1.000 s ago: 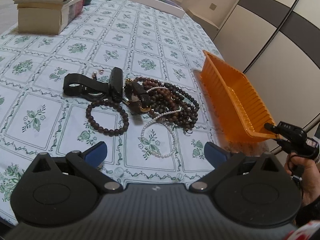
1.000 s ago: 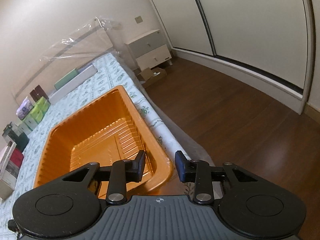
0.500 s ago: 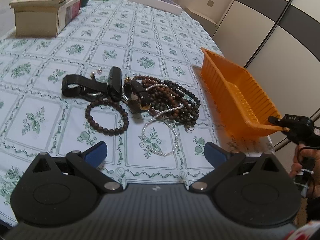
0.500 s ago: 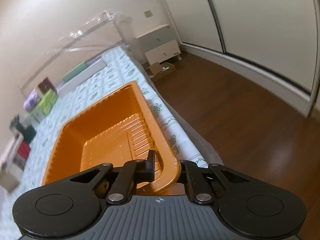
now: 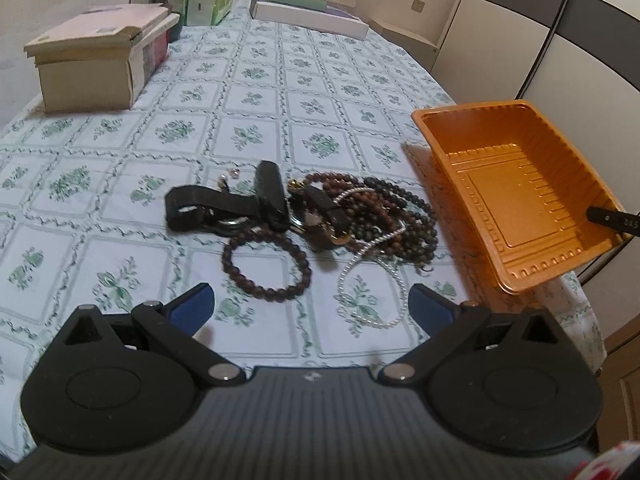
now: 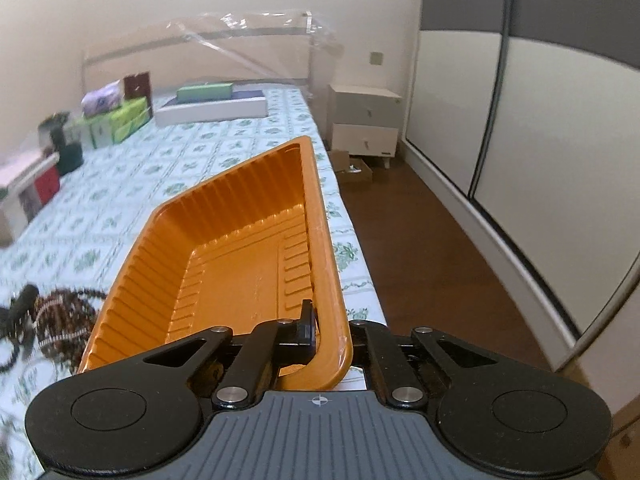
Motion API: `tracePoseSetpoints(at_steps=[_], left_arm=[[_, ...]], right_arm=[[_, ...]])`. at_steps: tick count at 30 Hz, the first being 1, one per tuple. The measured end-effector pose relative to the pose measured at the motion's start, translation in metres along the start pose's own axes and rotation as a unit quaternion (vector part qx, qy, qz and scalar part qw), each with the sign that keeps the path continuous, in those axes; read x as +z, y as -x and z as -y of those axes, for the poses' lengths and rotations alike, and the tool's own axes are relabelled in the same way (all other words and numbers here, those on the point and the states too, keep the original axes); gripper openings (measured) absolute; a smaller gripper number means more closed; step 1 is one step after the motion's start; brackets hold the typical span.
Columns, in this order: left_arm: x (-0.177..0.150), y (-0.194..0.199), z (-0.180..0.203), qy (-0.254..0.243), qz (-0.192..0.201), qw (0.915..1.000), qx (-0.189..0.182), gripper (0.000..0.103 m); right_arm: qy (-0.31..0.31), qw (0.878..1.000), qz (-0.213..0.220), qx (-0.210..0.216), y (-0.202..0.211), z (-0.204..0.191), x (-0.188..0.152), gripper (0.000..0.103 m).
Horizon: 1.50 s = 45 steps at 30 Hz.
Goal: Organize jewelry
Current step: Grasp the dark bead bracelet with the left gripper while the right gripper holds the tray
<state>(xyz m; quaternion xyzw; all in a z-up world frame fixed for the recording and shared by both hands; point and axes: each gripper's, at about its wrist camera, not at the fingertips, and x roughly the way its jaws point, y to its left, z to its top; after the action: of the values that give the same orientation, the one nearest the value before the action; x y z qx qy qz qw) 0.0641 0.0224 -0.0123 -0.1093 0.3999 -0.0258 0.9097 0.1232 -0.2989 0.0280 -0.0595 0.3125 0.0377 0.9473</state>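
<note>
An orange plastic tray hangs tilted above the table's right edge, its near rim pinched by my right gripper, which is shut on it. A tangle of jewelry lies mid-table: dark bead strands, a brown bead bracelet, a white pearl necklace and black watch straps. My left gripper hovers open just in front of the bracelet, holding nothing.
A floral tablecloth covers the table. Stacked boxes stand at the far left, with green cartons and a long white box at the back. Beyond the table's right edge are wooden floor and wardrobe doors.
The right gripper shut on the tray's near rim and lifted it, rolling it so the inside now faces the left camera. The left gripper stayed almost still.
</note>
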Motion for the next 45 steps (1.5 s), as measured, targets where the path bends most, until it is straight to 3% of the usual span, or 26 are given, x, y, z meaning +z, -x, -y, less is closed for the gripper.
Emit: tracePoseSetpoints(at_steps=[9, 15, 19, 25, 28, 29, 31, 38, 45], left_arm=[[0.006, -0.008, -0.020, -0.041, 0.011, 0.9989, 0.018, 0.101], [0.010, -0.017, -0.028, -0.070, 0.017, 0.9972, 0.020, 0.093], [0.009, -0.024, -0.024, -0.099, 0.018, 0.9947, 0.018, 0.078], [0.012, -0.045, -0.032, -0.086, 0.004, 0.9953, 0.043, 0.033], [0.011, -0.049, -0.033, -0.095, -0.002, 0.9940, 0.053, 0.026], [0.012, -0.049, -0.032, -0.099, -0.005, 0.9936, 0.055, 0.016], [0.013, -0.048, -0.033, -0.098, -0.010, 0.9933, 0.061, 0.006], [0.021, -0.032, -0.025, -0.127, -0.012, 0.9905, 0.051, 0.006], [0.050, -0.012, 0.009, -0.165, 0.003, 0.9862, -0.002, 0.006]], right_arm=[[0.064, 0.998, -0.020, -0.013, 0.000, -0.019, 0.014, 0.004], [0.107, 0.994, -0.017, -0.028, 0.001, -0.035, 0.017, 0.004], [0.111, 0.993, -0.019, -0.029, -0.004, -0.037, 0.019, 0.004], [0.114, 0.993, -0.017, -0.033, -0.004, -0.040, 0.015, 0.004], [0.118, 0.992, -0.018, -0.036, -0.004, -0.038, 0.013, 0.004], [0.119, 0.992, -0.019, -0.036, -0.004, -0.038, 0.013, 0.004], [0.121, 0.992, -0.020, -0.036, -0.005, -0.038, 0.014, 0.004], [0.122, 0.992, -0.020, -0.036, -0.006, -0.039, 0.014, 0.004], [0.122, 0.992, -0.017, -0.036, -0.005, -0.038, 0.012, 0.004]])
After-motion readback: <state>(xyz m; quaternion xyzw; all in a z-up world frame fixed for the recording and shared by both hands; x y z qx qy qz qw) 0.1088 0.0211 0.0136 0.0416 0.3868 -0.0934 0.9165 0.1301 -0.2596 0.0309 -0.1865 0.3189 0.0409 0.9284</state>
